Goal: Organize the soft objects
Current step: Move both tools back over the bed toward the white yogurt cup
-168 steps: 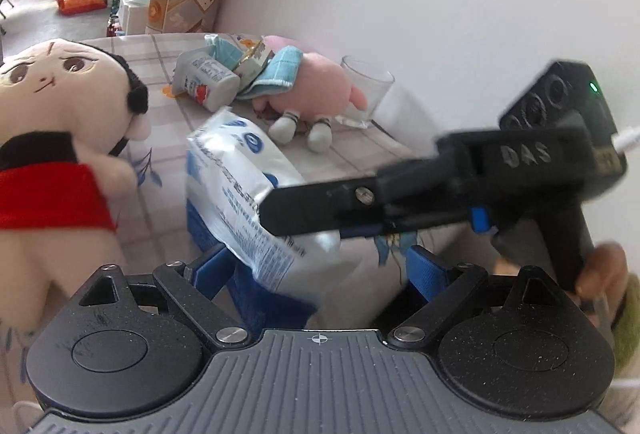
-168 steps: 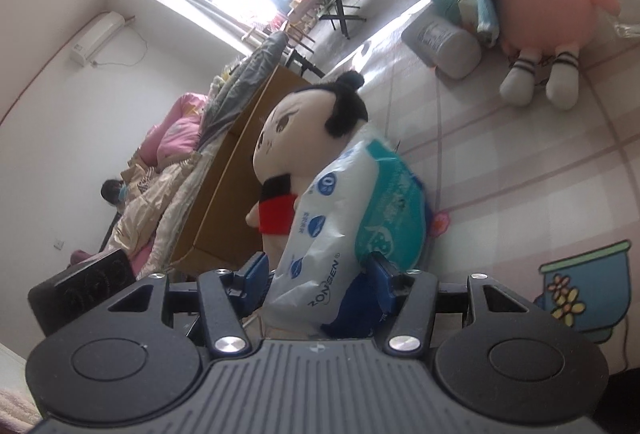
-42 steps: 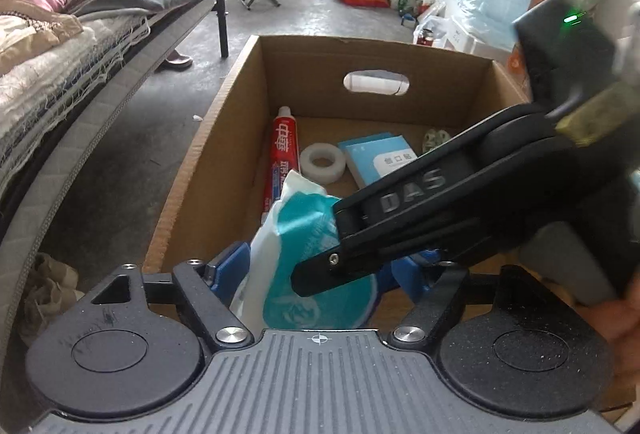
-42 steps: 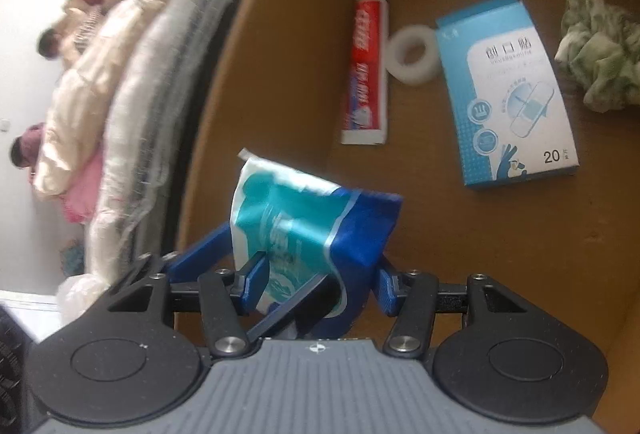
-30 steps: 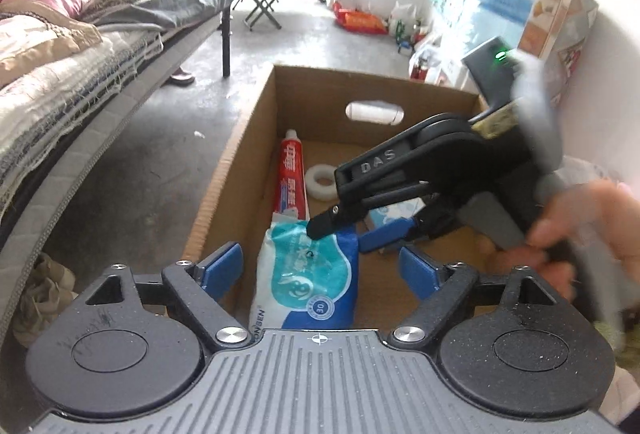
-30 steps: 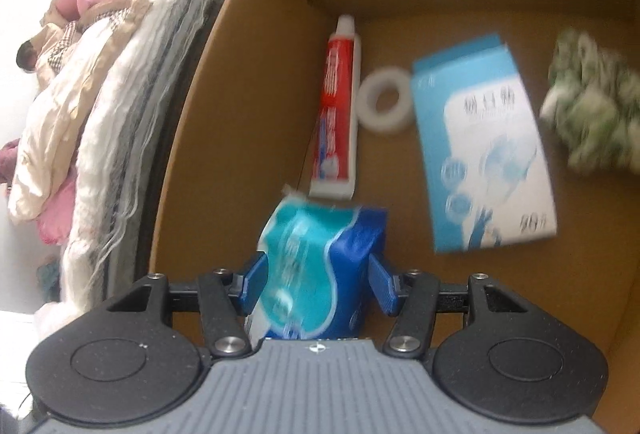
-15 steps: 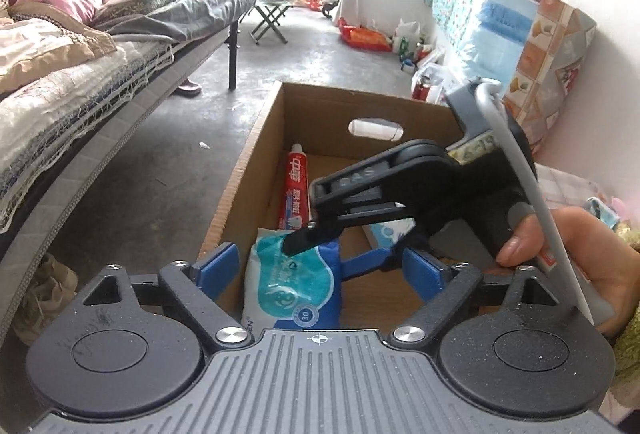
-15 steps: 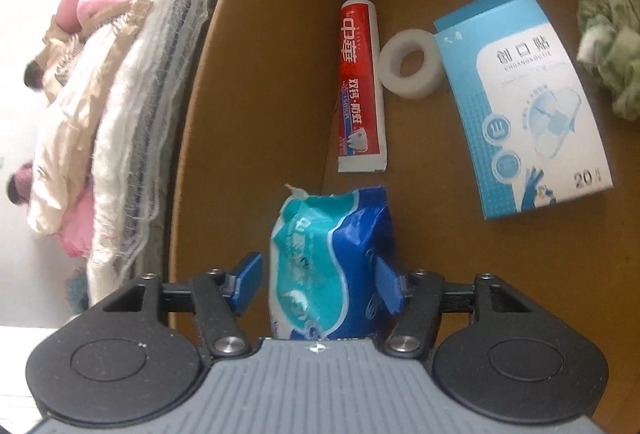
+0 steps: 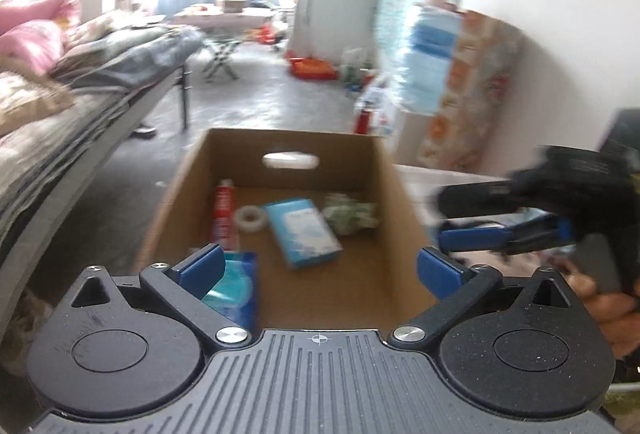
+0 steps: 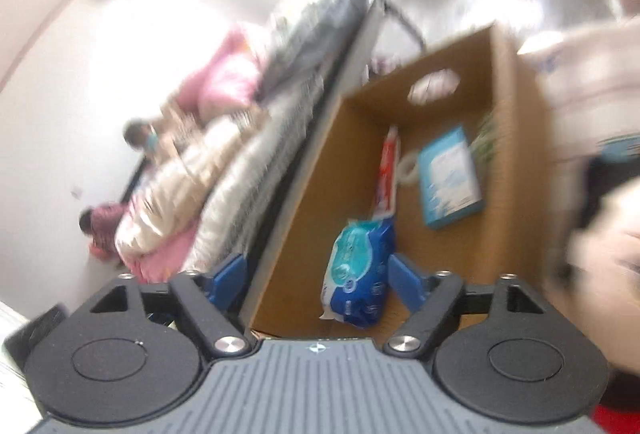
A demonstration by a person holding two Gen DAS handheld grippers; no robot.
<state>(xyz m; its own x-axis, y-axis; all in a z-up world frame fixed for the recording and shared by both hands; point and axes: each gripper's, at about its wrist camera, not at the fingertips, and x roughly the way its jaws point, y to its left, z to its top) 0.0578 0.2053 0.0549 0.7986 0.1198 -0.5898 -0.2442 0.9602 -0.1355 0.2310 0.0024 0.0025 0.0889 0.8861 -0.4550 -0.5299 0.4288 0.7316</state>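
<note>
With the wipes pack [image 10: 360, 274] lying in the box [image 9: 404, 202], both hand-held grippers, left [image 9: 320, 270] and right [image 10: 316, 274], gape released; lift clear without snagging the rim.

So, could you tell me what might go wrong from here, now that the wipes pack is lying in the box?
1. Both views are motion-blurred, so the open right gripper, straddling the cardboard box wall, might clip it.
2. The wipes pack leans by that wall and may slump onto the toothpaste.
3. The two grippers are close; the left gripper could bump the right.

one wipes pack [image 10: 360, 270], toothpaste [image 10: 387, 174], tape roll [image 9: 251, 219], box [image 9: 304, 232].
</note>
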